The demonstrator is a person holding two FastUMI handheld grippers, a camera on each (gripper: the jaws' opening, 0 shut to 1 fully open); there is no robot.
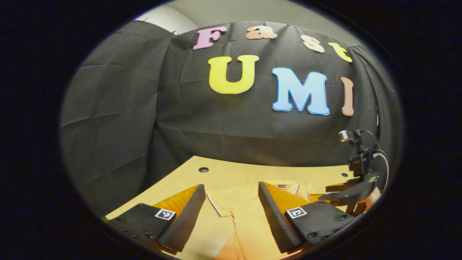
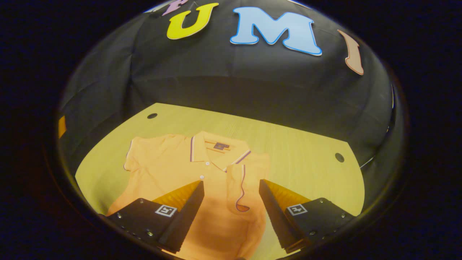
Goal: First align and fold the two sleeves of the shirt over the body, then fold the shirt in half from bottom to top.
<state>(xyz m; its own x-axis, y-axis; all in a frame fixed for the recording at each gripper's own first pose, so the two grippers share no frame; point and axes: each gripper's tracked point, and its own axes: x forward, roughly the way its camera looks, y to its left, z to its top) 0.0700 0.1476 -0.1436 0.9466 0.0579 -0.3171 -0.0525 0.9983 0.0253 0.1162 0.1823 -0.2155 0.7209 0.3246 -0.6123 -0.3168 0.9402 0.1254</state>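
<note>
An orange polo shirt (image 2: 169,169) lies flat on the wooden table (image 2: 299,151), collar toward the far wall. Its right-hand sleeve (image 2: 240,187) is folded over the body; the other sleeve (image 2: 139,153) still spreads out to the left. My right gripper (image 2: 231,202) hovers open above the shirt's chest, nothing between its fingers. In the left gripper view, my left gripper (image 1: 231,206) stands open over the shirt (image 1: 234,213) near a striped sleeve edge (image 1: 214,206). The right gripper (image 1: 355,193) shows there at the right edge, held by a hand.
Round holes sit in the table (image 1: 231,173) near its far corners (image 2: 152,116) (image 2: 339,157) (image 1: 203,169). Black cloth walls close the booth behind and on both sides. Bare tabletop lies to the right of the shirt.
</note>
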